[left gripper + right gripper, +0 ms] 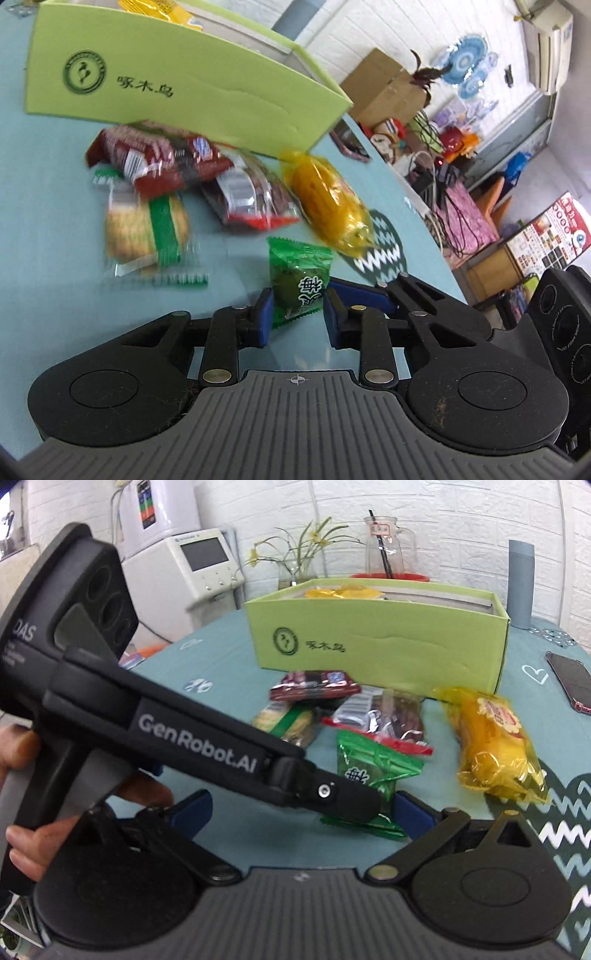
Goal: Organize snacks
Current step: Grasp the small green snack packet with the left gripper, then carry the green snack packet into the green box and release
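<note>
A small green snack packet (297, 282) (373, 766) lies on the teal table, its near end between the blue pads of my left gripper (298, 312), which is open around it. In the right wrist view the left gripper (354, 805) reaches across from the left to the packet. My right gripper (301, 808) is open wide and empty, just behind it. Further back lie a yellow packet (328, 205) (495, 738), a clear-and-red packet (251, 199) (384, 712), a dark red packet (147, 155) (314, 685) and a green-striped cracker packet (147, 225) (288, 723). A light green box (177, 81) (376, 642) stands behind them.
A yellow packet (343, 591) lies inside the box. A phone (570, 681) lies at the table's right. A glass jug (388, 548), a grey bottle (521, 583) and a flower vase (295, 568) stand behind the box. The table edge (417, 206) runs on the right.
</note>
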The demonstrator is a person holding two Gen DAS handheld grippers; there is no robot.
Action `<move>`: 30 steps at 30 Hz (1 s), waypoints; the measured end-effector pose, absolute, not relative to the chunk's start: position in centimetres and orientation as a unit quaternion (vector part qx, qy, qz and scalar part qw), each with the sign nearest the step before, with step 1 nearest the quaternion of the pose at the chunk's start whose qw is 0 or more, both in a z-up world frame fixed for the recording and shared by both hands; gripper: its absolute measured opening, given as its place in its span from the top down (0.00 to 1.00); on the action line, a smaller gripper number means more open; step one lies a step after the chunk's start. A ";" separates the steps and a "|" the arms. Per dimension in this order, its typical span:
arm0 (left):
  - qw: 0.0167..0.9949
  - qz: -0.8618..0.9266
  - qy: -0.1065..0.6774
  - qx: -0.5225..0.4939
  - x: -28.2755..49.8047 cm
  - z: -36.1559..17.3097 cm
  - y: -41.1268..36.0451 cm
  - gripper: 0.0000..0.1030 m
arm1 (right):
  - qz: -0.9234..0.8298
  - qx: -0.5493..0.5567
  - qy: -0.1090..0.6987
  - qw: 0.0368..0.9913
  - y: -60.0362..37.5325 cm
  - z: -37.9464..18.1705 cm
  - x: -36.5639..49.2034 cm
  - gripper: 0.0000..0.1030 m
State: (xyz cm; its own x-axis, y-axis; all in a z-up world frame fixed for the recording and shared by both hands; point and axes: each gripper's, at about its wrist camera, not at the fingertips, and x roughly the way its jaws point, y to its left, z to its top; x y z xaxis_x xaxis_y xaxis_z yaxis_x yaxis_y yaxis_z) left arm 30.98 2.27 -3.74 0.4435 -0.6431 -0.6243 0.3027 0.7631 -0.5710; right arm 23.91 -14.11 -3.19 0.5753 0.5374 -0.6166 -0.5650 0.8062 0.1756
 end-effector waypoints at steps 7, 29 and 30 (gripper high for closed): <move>0.836 -0.266 0.436 -0.200 24.8 -3.9 4.2 0.93 | 0.340 -0.034 0.331 0.879 -12.5 -3.1 18.7 0.01; 0.857 -0.261 0.391 -0.214 28.8 -0.4 4.6 0.94 | 0.296 -0.042 0.290 0.909 -13.8 -0.2 22.9 0.51; 0.860 -0.265 0.382 -0.211 29.9 0.6 4.4 0.94 | 0.297 -0.046 0.278 0.912 -13.9 0.7 24.2 0.47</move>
